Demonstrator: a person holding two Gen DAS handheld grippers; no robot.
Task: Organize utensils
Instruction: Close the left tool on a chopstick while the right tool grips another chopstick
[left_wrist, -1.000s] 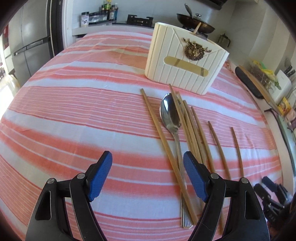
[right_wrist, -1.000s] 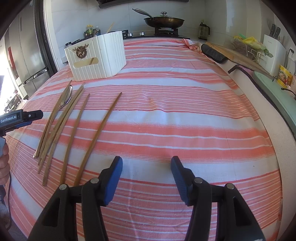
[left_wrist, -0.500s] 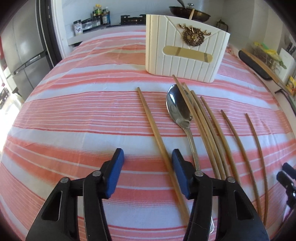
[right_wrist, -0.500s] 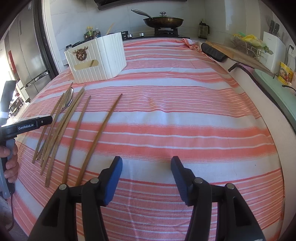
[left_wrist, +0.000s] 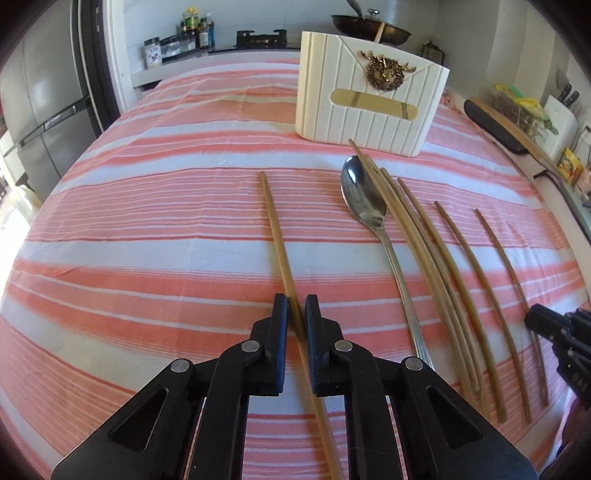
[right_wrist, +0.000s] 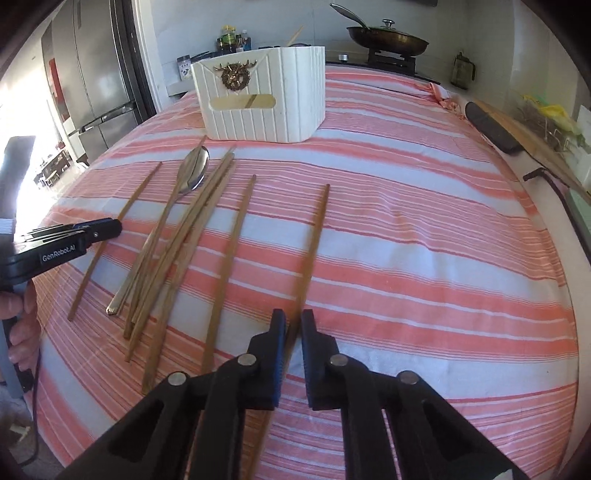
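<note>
Grip, left: I had the left gripper (left_wrist: 295, 312) pinched onto the leftmost chopstick (left_wrist: 275, 229), jaws nearly together with the stick between the blue pads, about two-thirds of the way back from its far tip.
Grip, right: the right gripper (right_wrist: 293, 326) was likewise closed on the rightmost chopstick (right_wrist: 317, 229), holding it near the end closest to me.
Lie of the sticks: both held sticks pointed toward 12 o'clock and, as far as I could judge, lay flat on the striped cloth (left_wrist: 147, 229).
Holder: the white utensil holder (right_wrist: 264, 101) stood at 12 o'clock beyond the row, one stick already poking out of its top.
Left behind: the spoon (left_wrist: 364, 201) and the bundle of chopsticks (left_wrist: 424, 254) sat between my two grips, the spoon touching the bundle at about 1 o'clock from the left gripper.
Doing it well: I judged that each stick needed a straight lift before any swing, since a rear grip lets the long front end droop and drag.
Risk: I expected a thin round stick to pivot between the pads, so I meant to tip each tip-down over the holder's open top, one hand at a time.
</note>
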